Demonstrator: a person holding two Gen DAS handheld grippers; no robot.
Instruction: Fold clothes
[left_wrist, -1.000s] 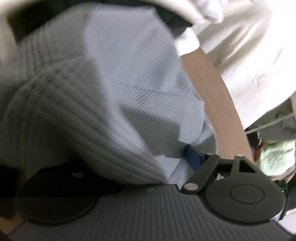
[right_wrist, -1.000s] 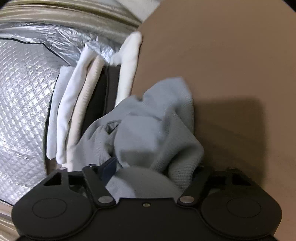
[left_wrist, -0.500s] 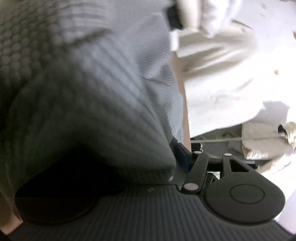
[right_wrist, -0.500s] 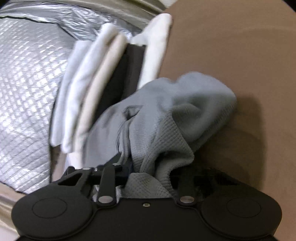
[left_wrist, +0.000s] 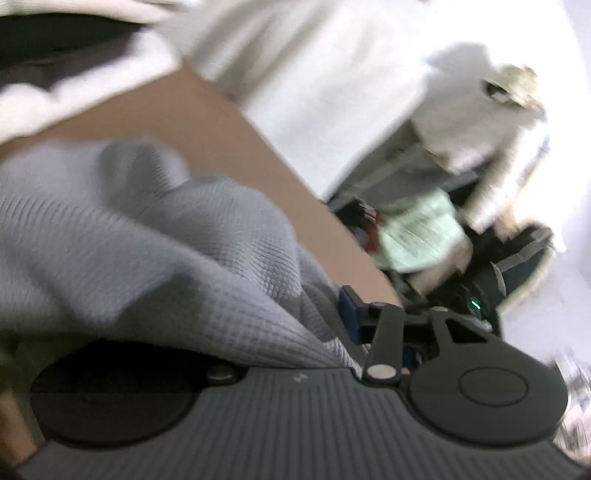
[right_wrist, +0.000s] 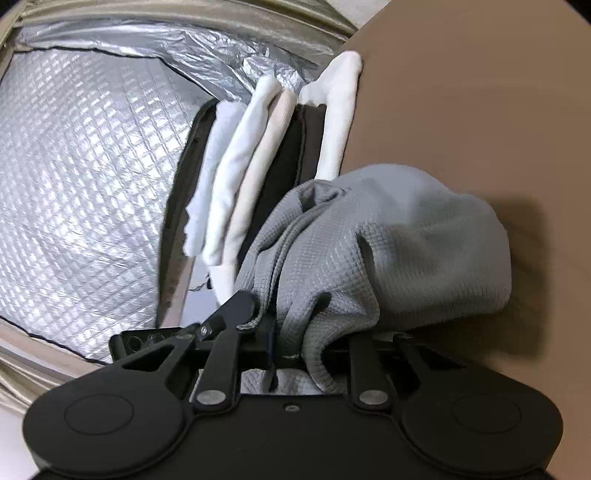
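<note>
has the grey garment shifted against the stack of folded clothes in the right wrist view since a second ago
Yes. The grey garment has bunched toward the brown table, uncovering more of the folded stack.

Looks like a home laundry or spare-room setup rather than a lab or shop. The work surface is a plain brown table (right_wrist: 461, 110), and on its far left edge stands a row of folded clothes (right_wrist: 258, 166), whites, creams and one dark piece. Behind them on the left is a soft storage bag with a quilted silver foil lining (right_wrist: 92, 166) and a beige fabric rim, the kind used for storing linens. In the left wrist view, past the table's right edge, there's a messy floor pile: a pale green bundle (left_wrist: 421, 236), dark bags and white fabric (left_wrist: 332, 92), too blurry to name further.
</note>
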